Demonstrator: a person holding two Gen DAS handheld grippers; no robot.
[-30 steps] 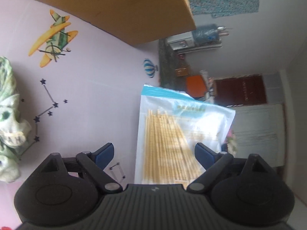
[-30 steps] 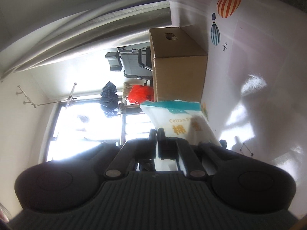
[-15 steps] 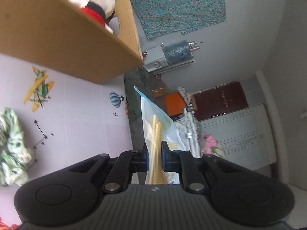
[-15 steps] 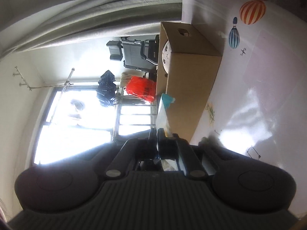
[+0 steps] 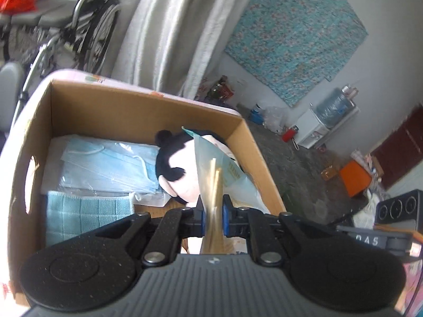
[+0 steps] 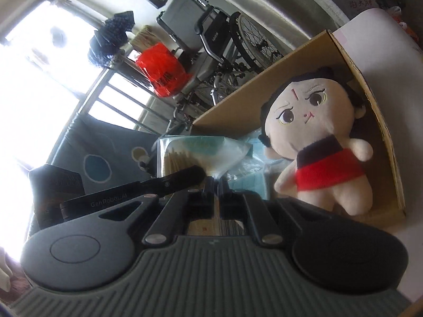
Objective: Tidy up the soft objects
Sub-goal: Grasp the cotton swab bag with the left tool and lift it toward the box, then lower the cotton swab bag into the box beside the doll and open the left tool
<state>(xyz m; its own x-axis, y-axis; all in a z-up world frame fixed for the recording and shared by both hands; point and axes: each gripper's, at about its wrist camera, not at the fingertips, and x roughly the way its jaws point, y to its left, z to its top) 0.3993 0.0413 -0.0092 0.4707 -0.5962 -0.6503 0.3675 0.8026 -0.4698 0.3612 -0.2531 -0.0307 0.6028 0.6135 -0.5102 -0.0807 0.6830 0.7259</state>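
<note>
A clear bag of cotton swabs [image 5: 208, 158] hangs over an open cardboard box [image 5: 148, 103]. My left gripper [image 5: 212, 211] is shut on the bag, its blue pads [image 5: 200, 212] pressing both sides. In the right wrist view the bag [image 6: 195, 153] tapers to a corner pinched by my shut right gripper [image 6: 216, 185]; the left gripper's black finger [image 6: 158, 182] crosses beside it. Inside the box lie a plush doll [image 6: 317, 142] in a red dress, a pack of blue face masks [image 5: 105, 163] and a light blue cloth [image 5: 84, 211]. The bag hides part of the doll's head [image 5: 174, 169].
The box stands on a pale pink table mat [image 6: 370, 23]. Behind it are a wheelchair [image 6: 219, 39], a red plastic bag [image 6: 164, 71] and grey curtains [image 5: 169, 31]. A water dispenser [image 5: 325, 121] and an orange box [image 5: 354, 179] stand on the floor to the right.
My left gripper closed on the bag. Both grippers then rose and swung with it from beside the box to above its open top, so the doll, masks and cloth came into view.
</note>
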